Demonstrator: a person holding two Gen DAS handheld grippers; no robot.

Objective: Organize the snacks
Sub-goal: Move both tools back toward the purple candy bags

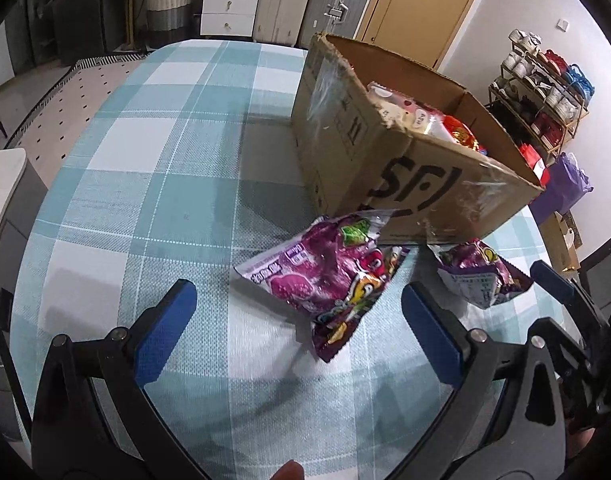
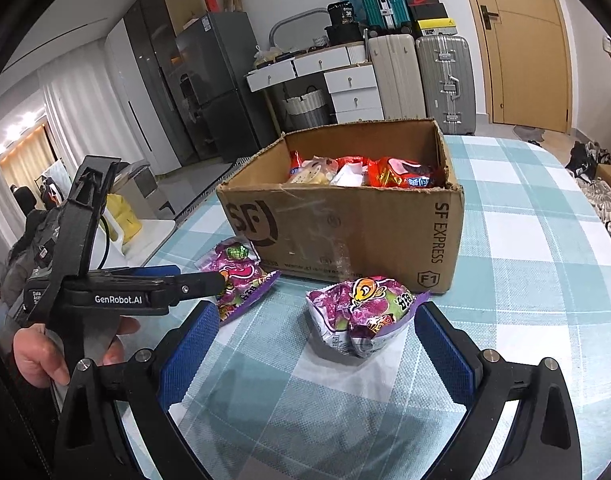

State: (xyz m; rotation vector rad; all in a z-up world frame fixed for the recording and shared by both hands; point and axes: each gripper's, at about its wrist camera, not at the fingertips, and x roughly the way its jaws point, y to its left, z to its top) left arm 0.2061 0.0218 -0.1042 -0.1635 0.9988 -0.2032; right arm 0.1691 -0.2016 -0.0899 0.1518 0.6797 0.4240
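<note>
Snacks left to sort are two crinkly purple foil packets on the teal-checked counter (image 2: 525, 240), just in front of the brown cardboard SF box (image 2: 345, 232) (already part full). Left claw (image 1: 297, 320) gapes wide around one purple packet (image 1: 329, 276); right claw (image 2: 317, 340) gapes wide around the other (image 2: 361, 316). Pinching each bag's middle firmly, then lifting clear of the rim, seems wisest.

both grippers (image 1: 297, 300) (image 2: 317, 328) are black frames with textured blue pads (image 2: 189, 344) and silver screws. white "genrobot.ai" lettering marks the left one at 9 o'clock beside a bare hand (image 2: 45, 352).
</note>
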